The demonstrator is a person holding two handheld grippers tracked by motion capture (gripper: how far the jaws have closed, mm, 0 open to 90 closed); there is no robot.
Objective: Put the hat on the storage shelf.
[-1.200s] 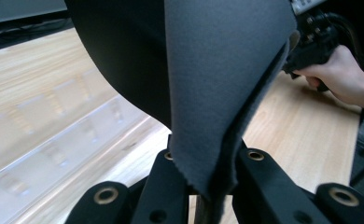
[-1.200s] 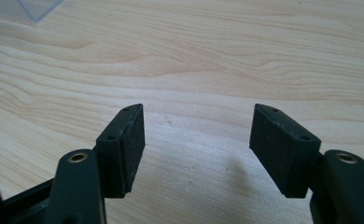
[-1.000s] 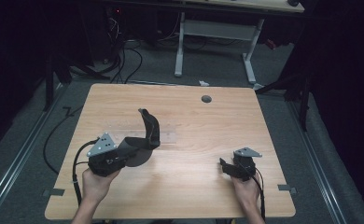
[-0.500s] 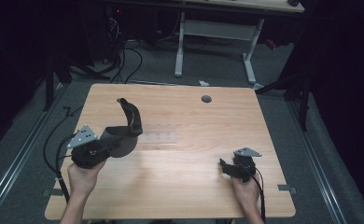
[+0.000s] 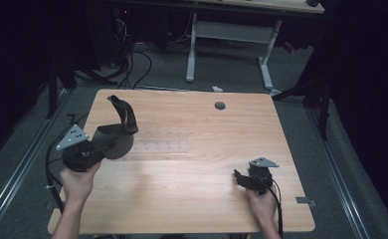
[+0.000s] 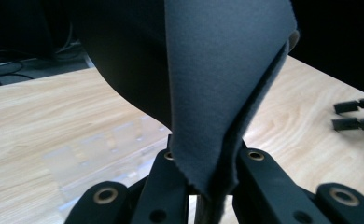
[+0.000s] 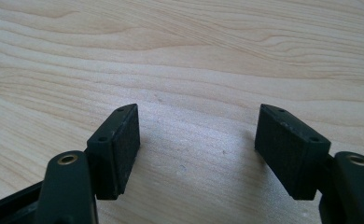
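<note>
No readable text, label, brand, number or sign anywhere. Table (image 5: 192,164): bare wood grain, unmarked, apart from a faint clear patch with small marks too blurred to read. Dark cloth (image 6: 217,84): plain, no tag or print. Gripper bodies and grey plates: no lettering legible.

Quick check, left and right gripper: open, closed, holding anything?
Left gripper: closed on a dark grey cloth, lifted off the table.
Right gripper: open, nothing between its jaws, low over the table.
</note>
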